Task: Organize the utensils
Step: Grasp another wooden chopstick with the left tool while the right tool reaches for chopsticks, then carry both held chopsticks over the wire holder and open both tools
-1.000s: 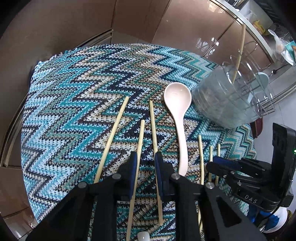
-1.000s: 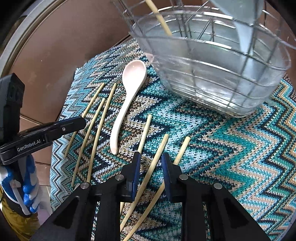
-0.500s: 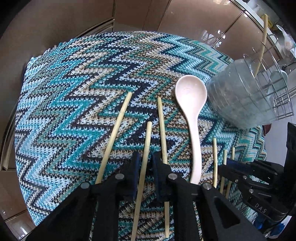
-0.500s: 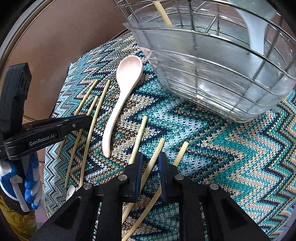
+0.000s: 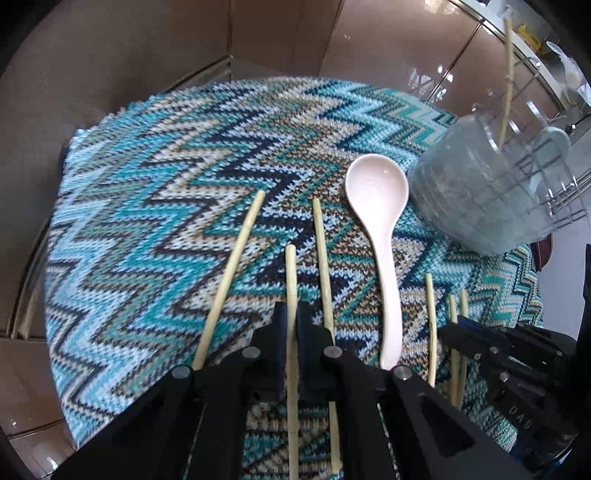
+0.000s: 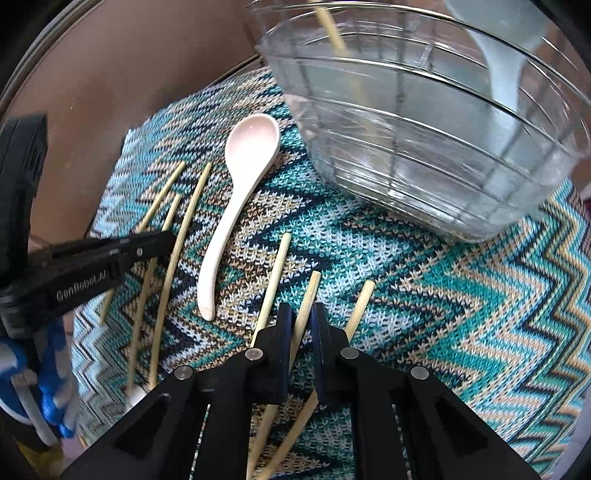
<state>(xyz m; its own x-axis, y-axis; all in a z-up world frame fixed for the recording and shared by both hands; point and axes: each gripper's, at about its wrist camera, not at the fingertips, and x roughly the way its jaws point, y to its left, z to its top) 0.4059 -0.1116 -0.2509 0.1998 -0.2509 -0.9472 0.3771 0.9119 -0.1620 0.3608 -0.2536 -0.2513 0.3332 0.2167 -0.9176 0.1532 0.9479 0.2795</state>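
Both grippers closed further — left gripper [image 5: 291, 317] & right gripper [image 6: 300, 319] each pinch a chopstick.

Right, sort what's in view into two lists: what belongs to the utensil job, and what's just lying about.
Part of the job:
left gripper, closed on a middle chopstick
right gripper, around another chopstick
other loose chopsticks
white ceramic spoon
clear utensil holder, with a chopstick and a spoon in it

Just lying about:
zigzag knitted mat
brown cabinets

Lying on one zigzag mat [image 5: 147, 206]: six chopsticks [image 5: 236, 258], one pink spoon [image 5: 380, 206]. Standing in one clear holder [image 5: 480, 199]: one chopstick [image 5: 508, 74], one pale spoon [image 5: 554, 140].
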